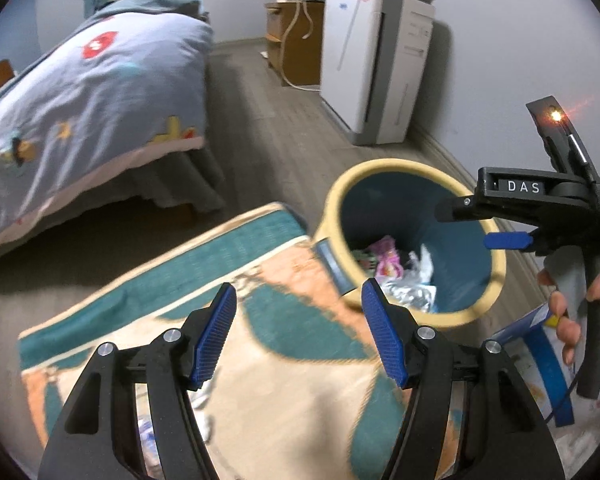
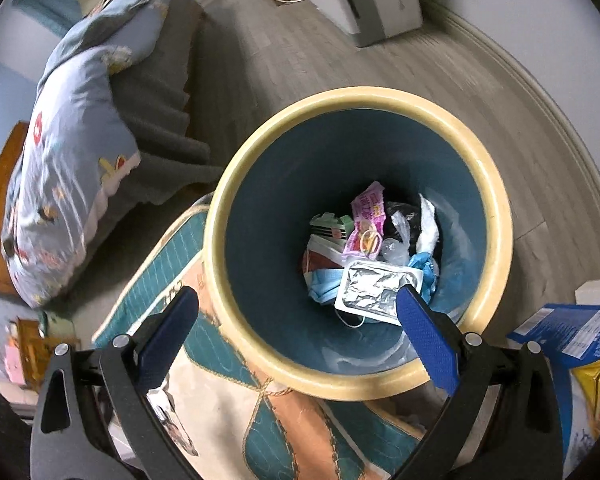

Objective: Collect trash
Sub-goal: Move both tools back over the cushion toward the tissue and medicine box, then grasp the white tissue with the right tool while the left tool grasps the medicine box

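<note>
- Left wrist: bedroom floor, rug beside a bed. Your left hand-held gripper gapes wide, empty; bin ahead.
- Right wrist: your right hand-held gripper hangs wide, empty over the bin, trash inside. Pull back clear of the rim before seeking more.

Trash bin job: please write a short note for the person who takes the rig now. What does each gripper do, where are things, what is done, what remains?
Left gripper: open, empty, over the rug.
Right gripper: open, empty, above the trash bin.
Bin stands on the floor at the rug's edge.
Done: wrappers, tissue and a foil tray lie inside it.
Left: crumpled white scraps on the rug near the left gripper; blue package beside the bin may also be trash.
</note>
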Available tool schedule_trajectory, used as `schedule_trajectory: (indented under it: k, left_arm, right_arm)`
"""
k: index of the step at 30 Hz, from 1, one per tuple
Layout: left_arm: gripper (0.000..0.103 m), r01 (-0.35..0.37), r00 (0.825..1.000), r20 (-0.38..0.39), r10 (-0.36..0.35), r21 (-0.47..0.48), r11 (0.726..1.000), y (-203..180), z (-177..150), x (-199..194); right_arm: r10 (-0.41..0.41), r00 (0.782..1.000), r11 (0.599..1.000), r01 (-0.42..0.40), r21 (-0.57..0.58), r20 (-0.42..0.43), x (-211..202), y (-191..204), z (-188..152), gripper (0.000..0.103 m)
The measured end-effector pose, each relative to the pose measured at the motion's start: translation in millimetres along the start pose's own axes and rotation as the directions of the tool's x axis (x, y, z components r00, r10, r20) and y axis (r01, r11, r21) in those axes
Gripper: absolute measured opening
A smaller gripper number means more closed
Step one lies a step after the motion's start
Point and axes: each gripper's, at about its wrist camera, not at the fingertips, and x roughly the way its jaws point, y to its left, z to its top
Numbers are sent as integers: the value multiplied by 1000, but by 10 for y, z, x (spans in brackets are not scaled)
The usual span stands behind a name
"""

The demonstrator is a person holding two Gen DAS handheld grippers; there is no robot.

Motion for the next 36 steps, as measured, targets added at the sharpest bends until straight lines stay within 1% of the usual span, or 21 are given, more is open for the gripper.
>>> schedule_trajectory:
  k: [4, 10, 13, 15, 17, 20, 22, 25, 27, 29, 33, 36]
  left_arm:
    - [71, -37, 999, 13, 37, -17, 999, 241, -146, -235]
    - [72, -103, 995, 7, 103, -54, 993, 648, -401, -528]
    - [74, -135, 991, -1, 135, -76, 988, 883, -568, -669]
    - [77, -149, 989, -8, 149, -99, 984, 1054, -702, -743]
    - [77, -168, 986, -31, 165, -129, 977, 1243, -853, -775]
    - [77, -180, 983, -69, 171, -173, 968, 1458, -1039, -765]
    - [77, -173, 983, -96, 156, -216, 961, 1592, -1200, -721]
    - [77, -176, 979, -146, 144, -238, 955, 1689, -1349, -601]
    - [77, -190, 973, -172, 153, -224, 956, 1715, -1409, -528]
    - [77, -194, 971, -179, 158, -204, 960, 1733, -1434, -498]
    - [77, -181, 972, -183, 148, -182, 966, 1760, -1450, -423]
    - [77, -178, 969, -197, 148, -145, 973, 1728, -1479, -352]
  right_arm:
    - [-12, 1000, 996, 12, -86, -1, 15, 313, -130, 97]
    - [-16, 1000, 979, 11, -203, -24, 129, 842, -393, 97]
    - [-23, 999, 966, 12, -257, -40, 204, 1096, -524, 97]
    - [-49, 998, 948, 31, -317, -48, 276, 1291, -637, 97]
    - [-67, 996, 931, 43, -361, -54, 320, 1425, -726, 97]
    - [-77, 995, 914, 45, -403, -65, 400, 1619, -871, 97]
    - [-81, 994, 909, 43, -415, -76, 460, 1710, -945, 97]
    - [-86, 992, 903, 38, -428, -92, 576, 1857, -1073, 97]
    - [-87, 990, 901, 30, -433, -112, 673, 1949, -1160, 92]
    - [-87, 985, 899, 14, -437, -148, 806, 2029, -1245, 83]
    - [-100, 977, 892, 5, -452, -188, 1067, 2170, -1381, 76]
    - [-106, 972, 888, -3, -461, -211, 1249, 2241, -1445, 71]
